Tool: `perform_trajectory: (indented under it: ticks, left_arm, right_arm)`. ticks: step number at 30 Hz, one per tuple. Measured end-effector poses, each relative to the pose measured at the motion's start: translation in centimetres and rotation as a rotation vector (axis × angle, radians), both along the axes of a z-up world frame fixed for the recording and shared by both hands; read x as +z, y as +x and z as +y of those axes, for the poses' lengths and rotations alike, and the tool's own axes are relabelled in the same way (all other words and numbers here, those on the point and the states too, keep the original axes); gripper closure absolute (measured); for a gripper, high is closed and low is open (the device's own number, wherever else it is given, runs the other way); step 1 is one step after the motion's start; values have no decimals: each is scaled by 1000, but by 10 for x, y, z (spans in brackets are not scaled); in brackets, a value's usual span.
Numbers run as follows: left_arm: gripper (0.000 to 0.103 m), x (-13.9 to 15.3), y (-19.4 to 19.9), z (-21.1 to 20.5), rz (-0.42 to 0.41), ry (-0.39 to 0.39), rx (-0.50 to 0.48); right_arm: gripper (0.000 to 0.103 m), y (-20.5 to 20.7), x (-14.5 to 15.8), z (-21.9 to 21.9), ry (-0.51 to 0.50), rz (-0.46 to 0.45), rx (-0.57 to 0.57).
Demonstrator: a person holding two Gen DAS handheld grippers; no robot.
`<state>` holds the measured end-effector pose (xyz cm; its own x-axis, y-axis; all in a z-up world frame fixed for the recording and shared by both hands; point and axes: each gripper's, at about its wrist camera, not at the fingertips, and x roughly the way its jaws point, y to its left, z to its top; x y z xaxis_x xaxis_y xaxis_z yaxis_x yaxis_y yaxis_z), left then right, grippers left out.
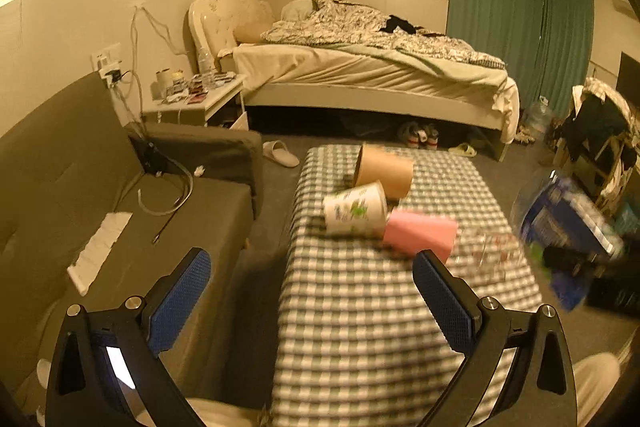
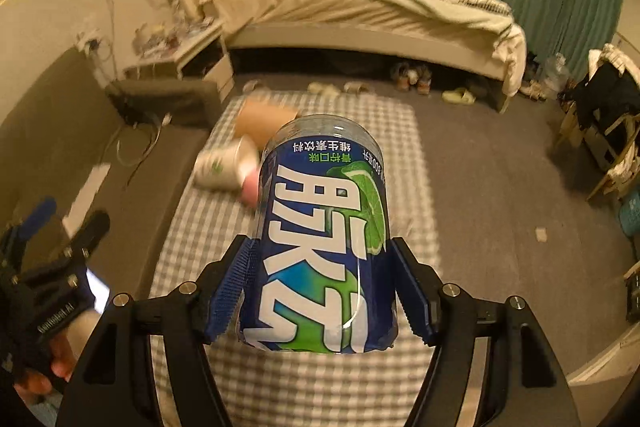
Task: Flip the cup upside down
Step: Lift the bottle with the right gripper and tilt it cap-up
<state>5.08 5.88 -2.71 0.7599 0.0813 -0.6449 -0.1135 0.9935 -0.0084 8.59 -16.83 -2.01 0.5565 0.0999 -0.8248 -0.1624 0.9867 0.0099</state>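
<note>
My right gripper (image 2: pixel 324 283) is shut on a clear plastic cup with a blue and green label (image 2: pixel 324 235), held above the checkered table (image 2: pixel 320 387) with its closed end pointing away from me. The same cup shows blurred at the right of the left wrist view (image 1: pixel 568 227). My left gripper (image 1: pixel 312 291) is open and empty, over the table's near left edge. On the table lie a brown paper cup (image 1: pixel 384 169), a white printed cup (image 1: pixel 356 209) and a pink cup (image 1: pixel 420 233), all on their sides. The left gripper also shows in the right wrist view (image 2: pixel 60 223).
A grey sofa (image 1: pixel 120 211) stands left of the table with cables and a paper on it. A bed (image 1: pixel 360 67) and a cluttered nightstand (image 1: pixel 196 95) are behind. Slippers and shoes lie on the floor. A chair with clothes (image 1: pixel 600 131) stands at the right.
</note>
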Motion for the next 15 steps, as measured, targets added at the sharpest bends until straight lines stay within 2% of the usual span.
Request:
perform_trajectory:
  ticks: [8, 12, 15]
  left_arm:
    - [0, -38, -34, 12, 31, -32, 15]
    - [0, -54, -33, 8, 55, 1, 4]
    - [0, -62, -31, 9, 73, -16, 6]
  right_arm:
    - [34, -37, -82, 30, -27, 120, 15]
    - [34, -35, -104, 33, -55, 113, 0]
    - [34, -33, -114, 34, -63, 110, -8]
